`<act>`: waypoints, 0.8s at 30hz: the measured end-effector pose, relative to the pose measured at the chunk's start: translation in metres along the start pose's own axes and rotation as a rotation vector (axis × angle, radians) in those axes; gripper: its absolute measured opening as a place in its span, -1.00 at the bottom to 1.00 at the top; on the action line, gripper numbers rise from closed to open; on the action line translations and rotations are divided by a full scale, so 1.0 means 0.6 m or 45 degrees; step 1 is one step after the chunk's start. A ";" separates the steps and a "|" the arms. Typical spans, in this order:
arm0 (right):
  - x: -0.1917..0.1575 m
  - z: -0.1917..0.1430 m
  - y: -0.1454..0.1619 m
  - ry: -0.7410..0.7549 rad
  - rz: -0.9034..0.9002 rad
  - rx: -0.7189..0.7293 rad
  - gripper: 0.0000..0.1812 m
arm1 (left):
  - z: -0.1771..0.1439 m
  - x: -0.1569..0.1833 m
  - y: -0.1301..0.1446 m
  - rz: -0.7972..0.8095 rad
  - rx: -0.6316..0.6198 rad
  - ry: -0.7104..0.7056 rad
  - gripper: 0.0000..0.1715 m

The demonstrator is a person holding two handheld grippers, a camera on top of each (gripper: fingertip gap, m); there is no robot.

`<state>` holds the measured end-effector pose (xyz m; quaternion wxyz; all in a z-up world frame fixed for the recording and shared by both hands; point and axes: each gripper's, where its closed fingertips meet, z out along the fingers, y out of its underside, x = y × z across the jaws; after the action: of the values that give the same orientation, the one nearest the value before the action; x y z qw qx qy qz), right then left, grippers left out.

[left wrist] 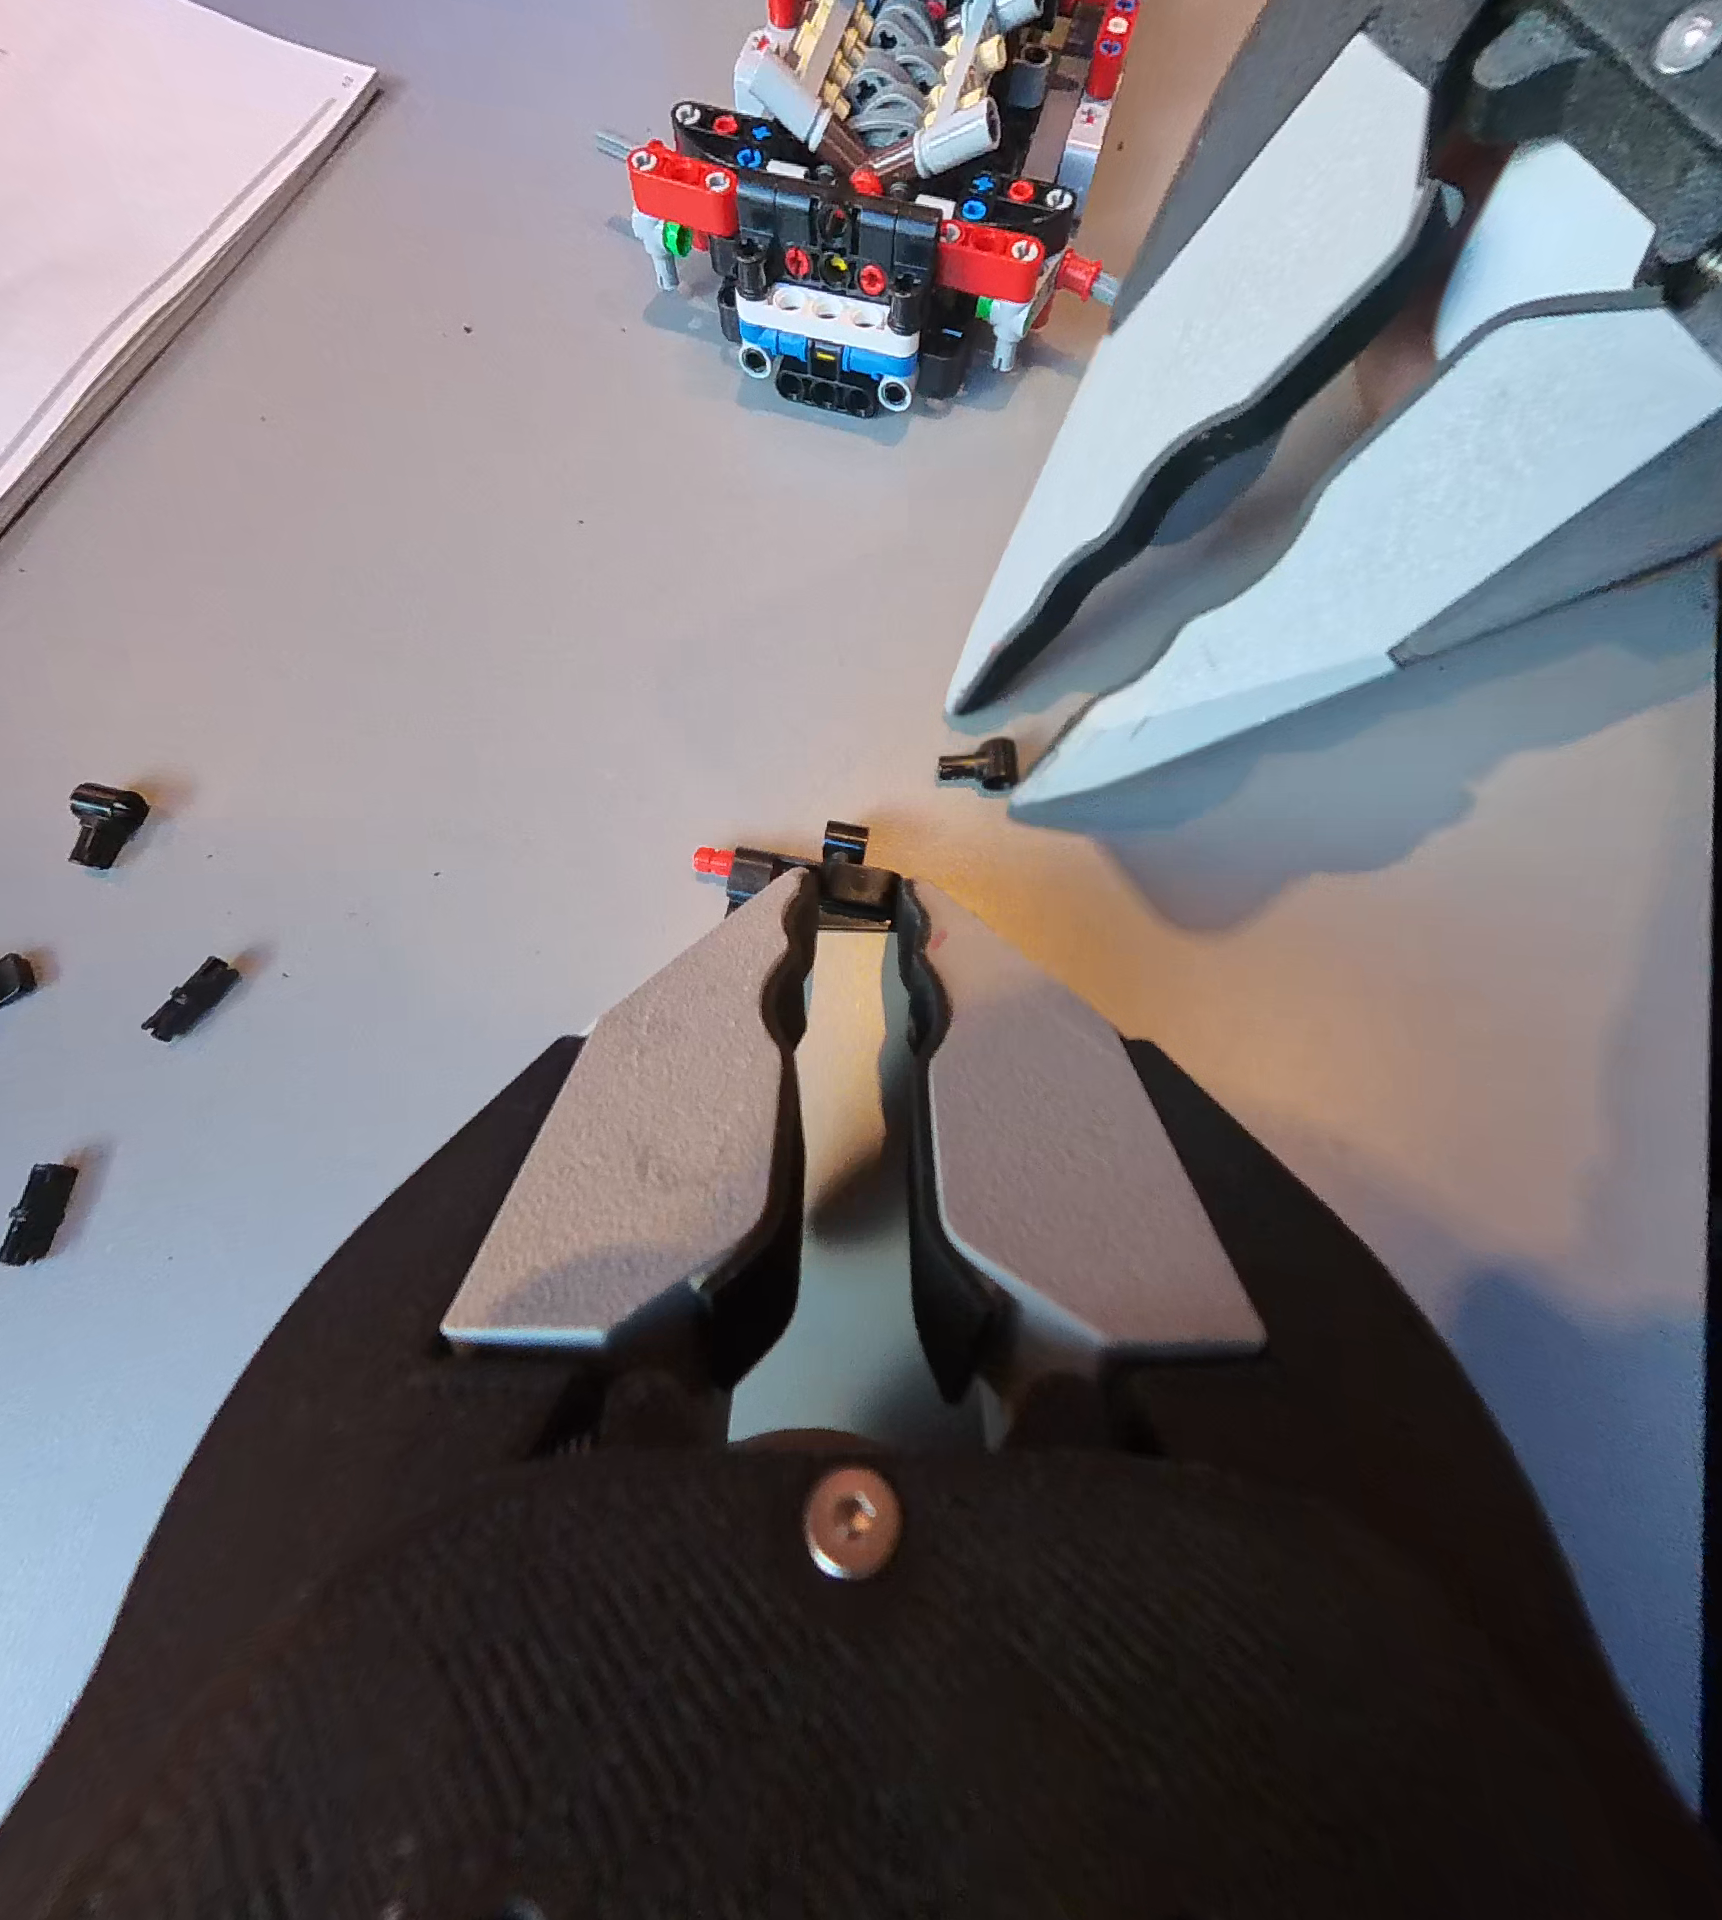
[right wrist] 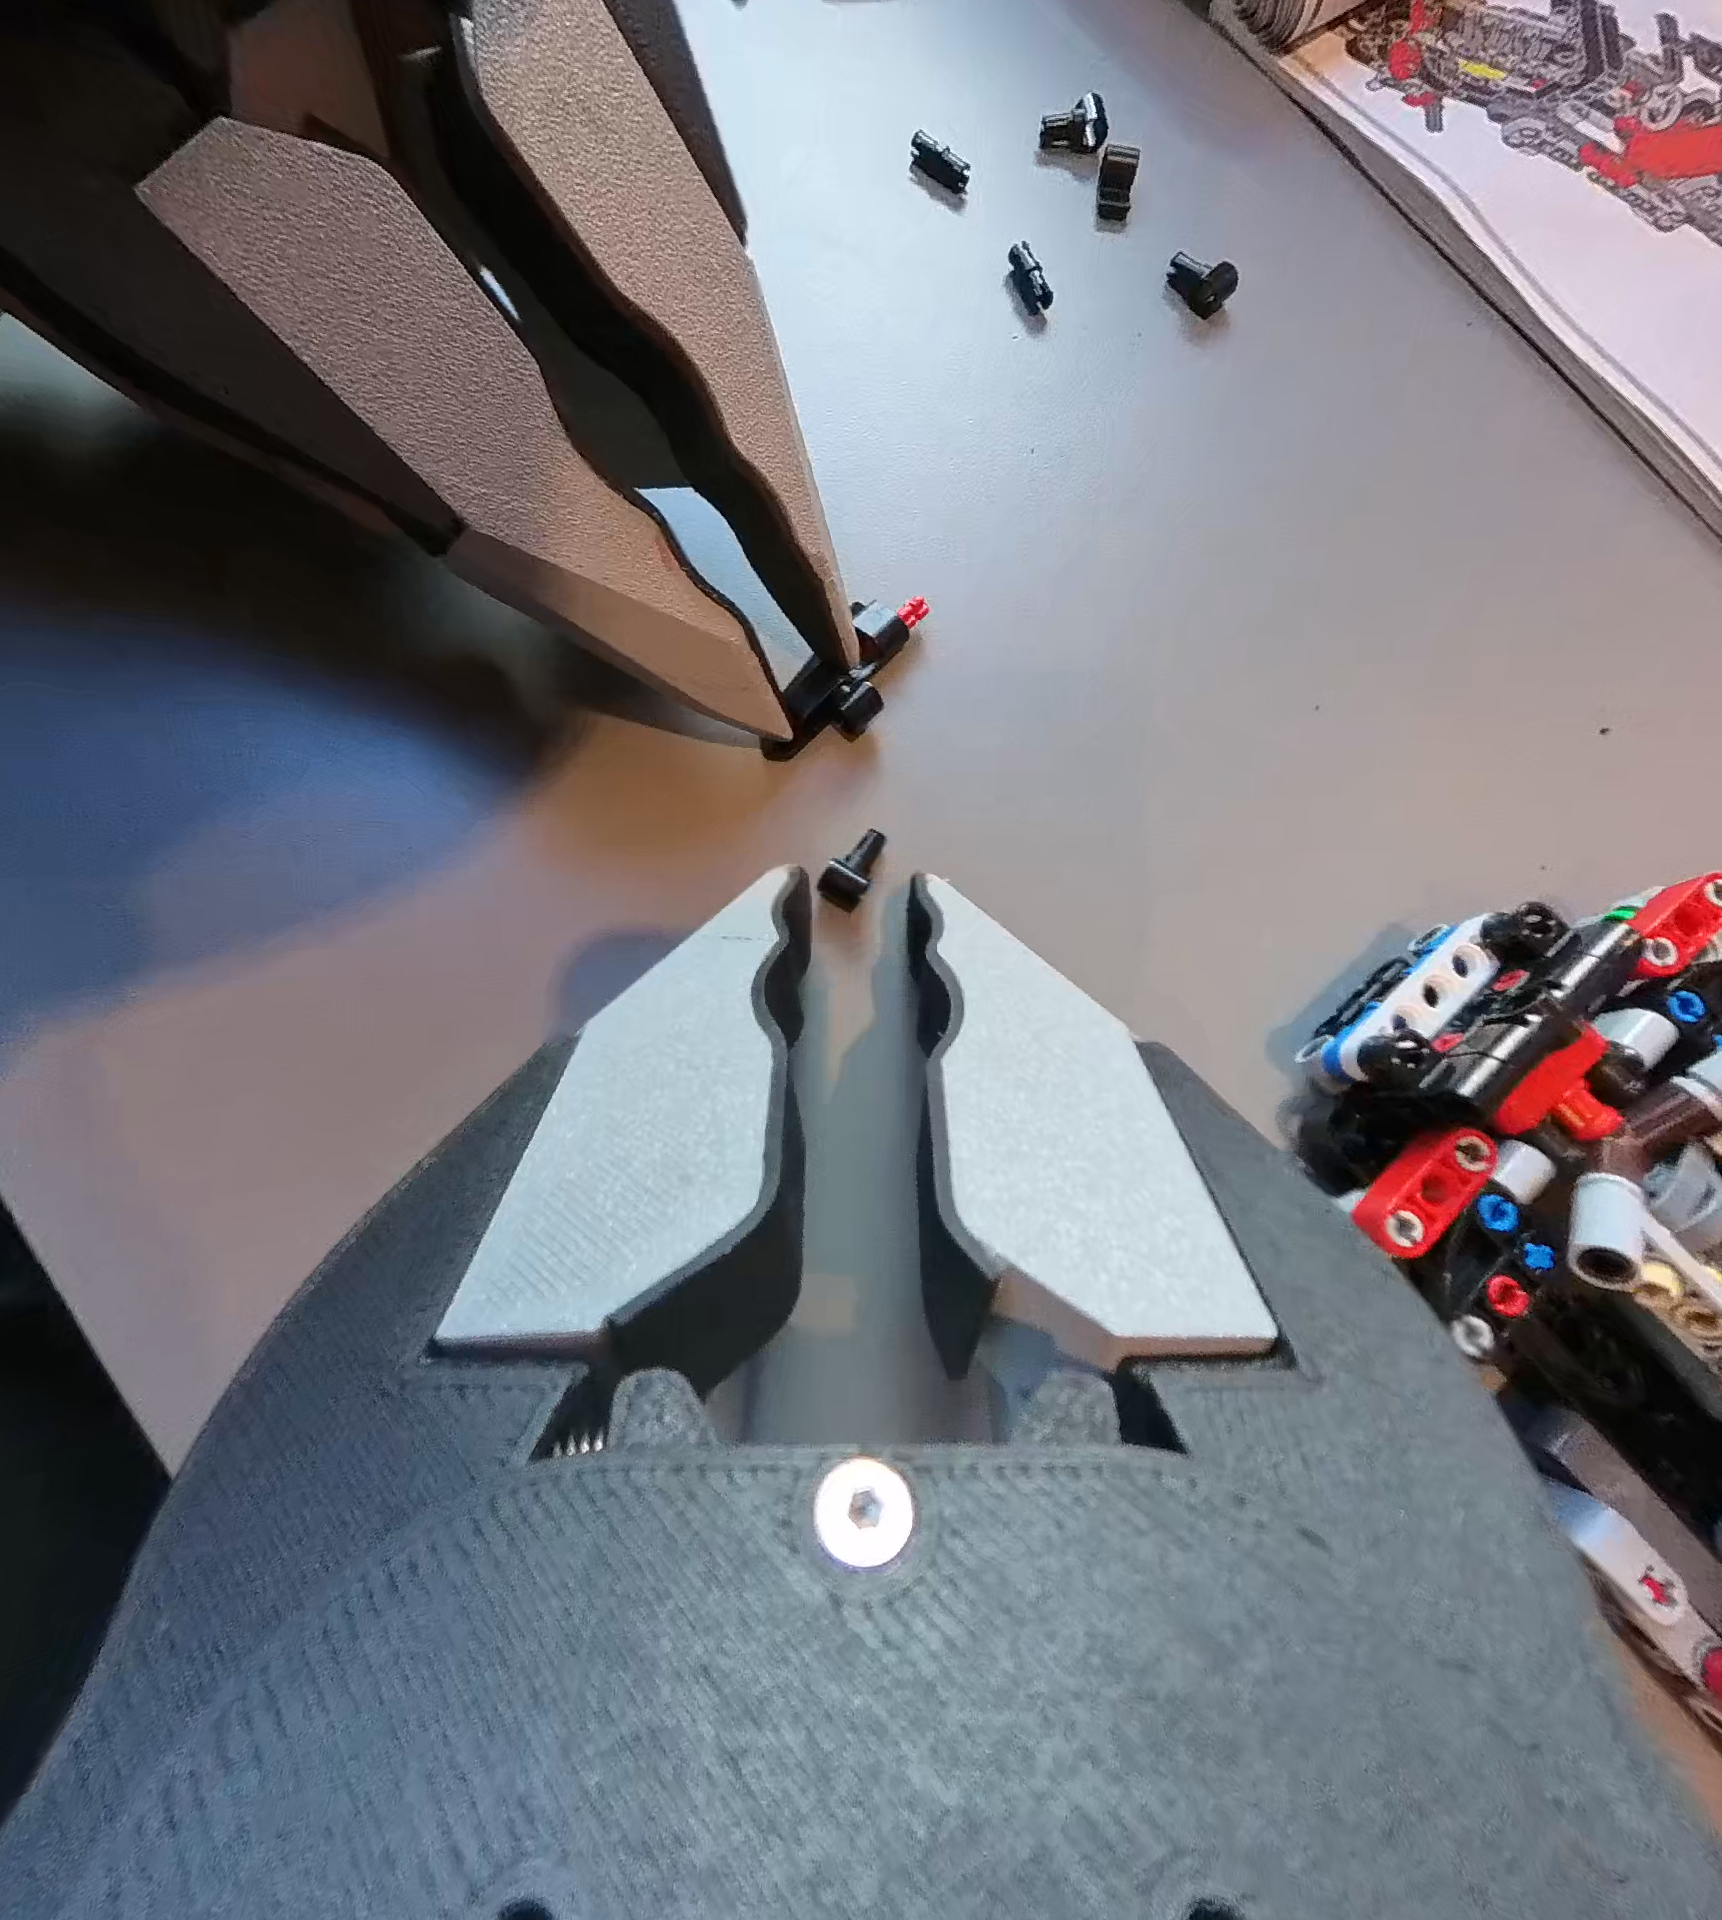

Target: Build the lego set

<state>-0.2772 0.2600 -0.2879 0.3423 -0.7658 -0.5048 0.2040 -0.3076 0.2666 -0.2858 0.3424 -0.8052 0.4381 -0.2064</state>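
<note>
While loose black pins [left wrist: 192,997] lie scattered on the grey table [left wrist: 441,644] at the far left of the left wrist view, beside the white instruction booklet [left wrist: 88,229], the left gripper [left wrist: 852,883] sits in the middle with its tips down at the tabletop. Its fingers are drawn in to a narrow gap and are clamped on a small black sub-assembly [left wrist: 852,888]. That piece runs crosswise to the fingers: a thin black axle leads to the left and ends in a red pin tip [left wrist: 709,859], and a short black connector stands up from it just past the fingertips. In the right wrist view the same piece [right wrist: 841,701] lies pinched at the tips, its red end pointing away and to the right.

Farther right, a single black pin connector [left wrist: 978,764] lies on the table, its long axis roughly left to right in the left wrist view, thicker end toward the right gripper [left wrist: 997,764]. The right gripper's fingers are apart by a small gap and hold nothing; the pin [right wrist: 852,871] lies just ahead of the tips, apparently not touching them.

The partly built Lego car [left wrist: 836,208] stands well back on the table, its nose facing the left camera.
</note>
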 end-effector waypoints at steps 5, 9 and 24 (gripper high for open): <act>0.031 -0.017 0.014 0.041 0.009 -0.018 -0.85 | 0.000 0.000 0.000 -0.008 0.001 0.009 -0.87; 0.026 -0.021 0.008 0.014 0.008 0.057 -0.87 | -0.001 0.000 0.000 -0.025 0.004 0.025 -0.86; 0.035 -0.029 -0.001 -0.018 0.051 0.132 -0.72 | -0.001 0.003 0.001 -0.016 0.004 0.041 -0.86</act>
<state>-0.2576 0.2737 -0.2746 0.3739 -0.7554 -0.4805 0.2422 -0.3072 0.2648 -0.2857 0.3352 -0.8039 0.4383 -0.2223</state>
